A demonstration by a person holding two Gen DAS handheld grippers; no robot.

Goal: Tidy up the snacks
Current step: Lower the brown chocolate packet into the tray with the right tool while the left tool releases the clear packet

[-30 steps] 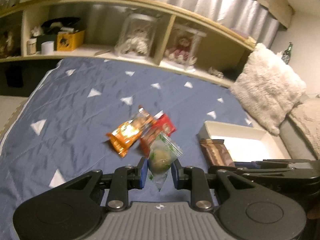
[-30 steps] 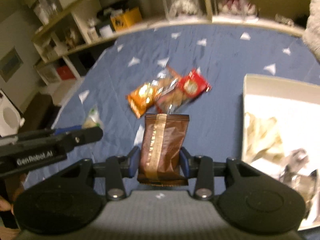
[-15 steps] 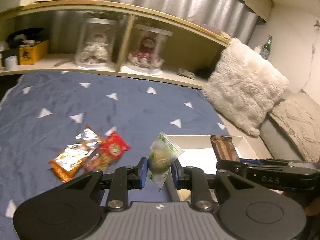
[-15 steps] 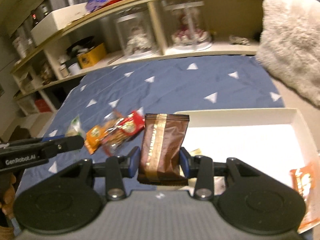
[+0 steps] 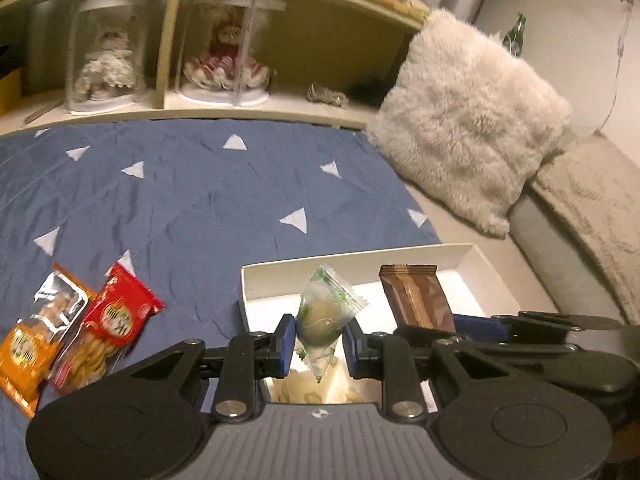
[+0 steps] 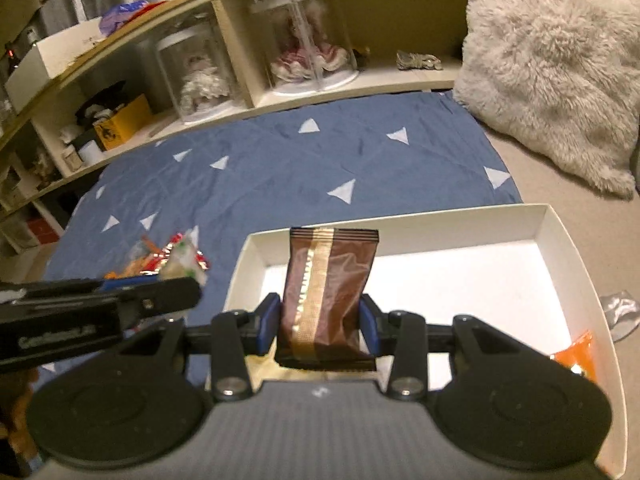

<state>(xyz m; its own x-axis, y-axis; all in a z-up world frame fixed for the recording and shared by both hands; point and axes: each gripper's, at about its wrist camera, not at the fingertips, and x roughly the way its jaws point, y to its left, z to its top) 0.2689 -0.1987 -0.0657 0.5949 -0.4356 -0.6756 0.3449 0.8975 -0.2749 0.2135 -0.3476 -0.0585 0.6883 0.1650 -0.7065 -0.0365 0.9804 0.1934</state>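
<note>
So the left hand-held gripper (image 5: 318,340) is clamped on a small clear packet with green print (image 5: 326,314) and a pale round snack inside. It sits low centre in the left wrist view, held upright over the near-left corner of the white box (image 5: 360,258).

The right hand-held gripper (image 6: 320,326) is pinching a brown wrapper with a gold stripe (image 6: 326,300), also upright, dead centre of the right wrist view and over the left half of the same box. In the left view that brown wrapper shows just right of the clear packet, apart from it.

Inside the box there's an orange packet (image 6: 578,354) against the right wall, lower right of the right view, plus some pale wrappers (image 5: 308,388) on the floor under the left gripper.

Left of the box, on the blue bedspread with white triangles (image 5: 192,200), lies a little pile: a red packet (image 5: 114,316) overlapping an orange-and-clear packet (image 5: 36,338), lower left of the left view.

Further out, a fluffy cream pillow (image 5: 468,128) sits upper right, and the shelf along the top holds two dolls under clear domes (image 5: 230,50).
</note>
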